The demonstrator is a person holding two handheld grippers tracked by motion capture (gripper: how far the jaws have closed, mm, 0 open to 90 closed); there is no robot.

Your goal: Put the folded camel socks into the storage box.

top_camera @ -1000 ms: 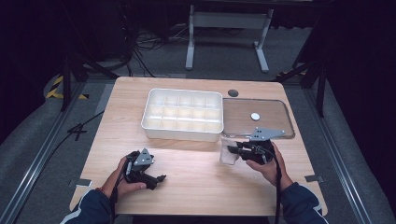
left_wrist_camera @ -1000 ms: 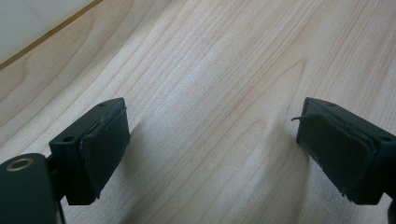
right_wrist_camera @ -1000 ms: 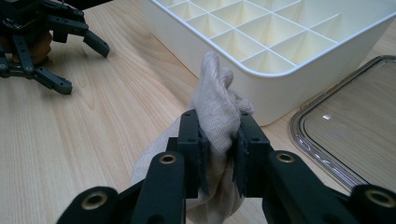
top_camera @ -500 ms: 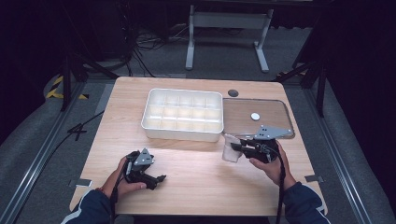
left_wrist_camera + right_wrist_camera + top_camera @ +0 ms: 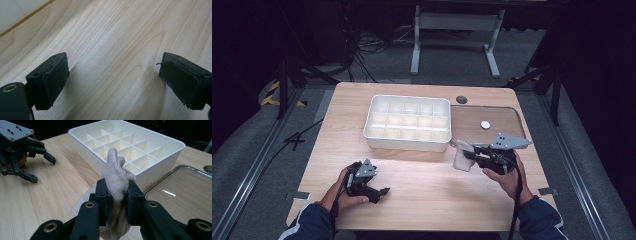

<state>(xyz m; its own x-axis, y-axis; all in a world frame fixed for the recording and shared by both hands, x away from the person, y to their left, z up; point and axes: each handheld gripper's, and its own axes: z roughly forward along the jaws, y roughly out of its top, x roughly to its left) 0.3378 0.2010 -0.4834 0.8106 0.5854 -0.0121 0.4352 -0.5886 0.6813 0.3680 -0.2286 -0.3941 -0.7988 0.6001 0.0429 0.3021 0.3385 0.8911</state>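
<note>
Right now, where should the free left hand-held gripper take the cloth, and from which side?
Take the loose bunched top of the cloth, above the right hand-held gripper pinching its middle. Come from the left hand-held gripper's own side: that end stands free, clear of the compartment tray.

— What do we count on the worktop (image 5: 422, 185)?
— We count one white divided tray (image 5: 408, 123), one clear lid (image 5: 499, 125), one pale cloth (image 5: 462, 156).
— And tools?
— We count two: a left hand-held gripper (image 5: 379, 192) and a right hand-held gripper (image 5: 469, 152).
</note>
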